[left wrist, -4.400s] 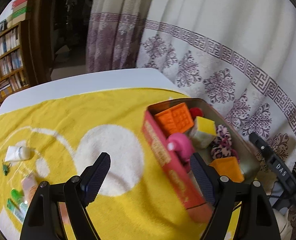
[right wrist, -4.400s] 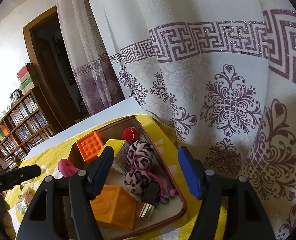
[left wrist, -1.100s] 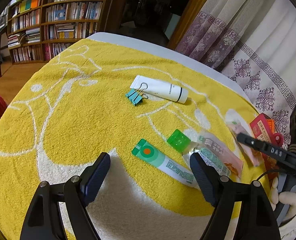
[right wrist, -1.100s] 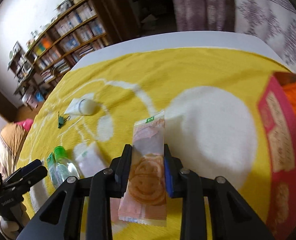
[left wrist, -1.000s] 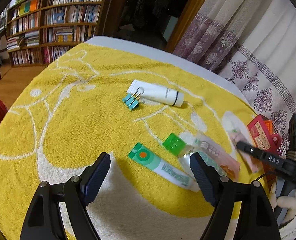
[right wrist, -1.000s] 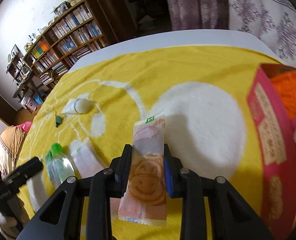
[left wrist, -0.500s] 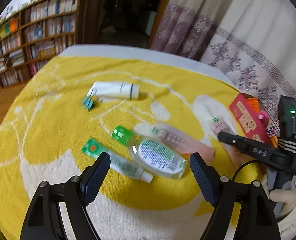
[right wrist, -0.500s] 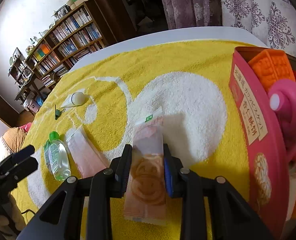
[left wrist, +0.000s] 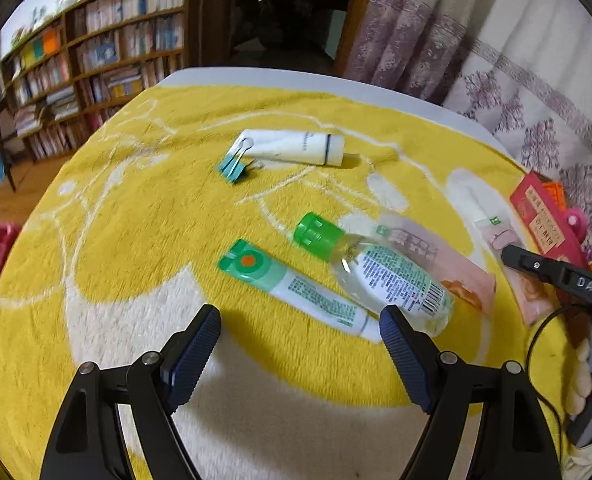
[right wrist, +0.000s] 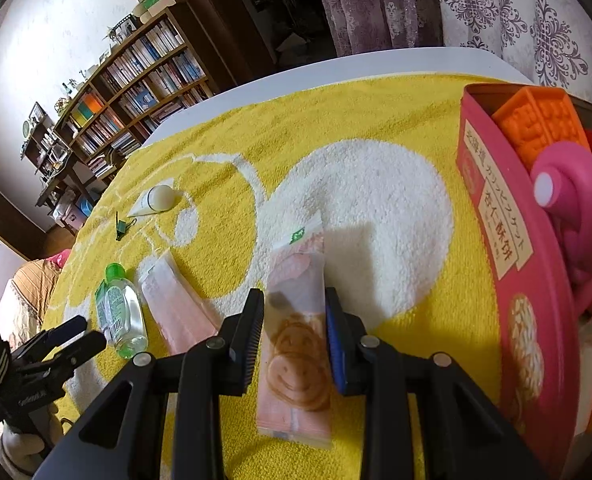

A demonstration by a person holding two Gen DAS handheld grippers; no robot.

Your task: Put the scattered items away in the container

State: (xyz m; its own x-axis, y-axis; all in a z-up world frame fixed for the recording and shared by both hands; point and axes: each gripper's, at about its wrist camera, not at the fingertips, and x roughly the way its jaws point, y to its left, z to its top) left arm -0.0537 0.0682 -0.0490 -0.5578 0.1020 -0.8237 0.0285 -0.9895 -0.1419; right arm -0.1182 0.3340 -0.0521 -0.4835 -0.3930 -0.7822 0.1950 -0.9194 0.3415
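Observation:
My right gripper (right wrist: 295, 314) is shut on a pink snack packet (right wrist: 296, 332) with a smiley biscuit, held just above the yellow towel, left of the red container (right wrist: 512, 264). The container holds an orange block (right wrist: 536, 124) and a pink toy (right wrist: 572, 184). My left gripper (left wrist: 300, 336) is open and empty above a green-and-white tube (left wrist: 292, 284) and a clear bottle with a green cap (left wrist: 376, 272). A second pink packet (left wrist: 436, 264) lies beside the bottle. A white tube (left wrist: 296, 148) and a teal binder clip (left wrist: 232, 166) lie farther off.
A yellow towel (left wrist: 136, 220) covers the white table (right wrist: 336, 68). A bookshelf (left wrist: 96, 64) stands beyond the table and a patterned curtain (left wrist: 536, 92) hangs to the right. The right gripper shows at the right edge of the left wrist view (left wrist: 556, 276).
My right gripper has carried the snack packet closer to the red container. My left gripper has moved in over the green tube and bottle, still open.

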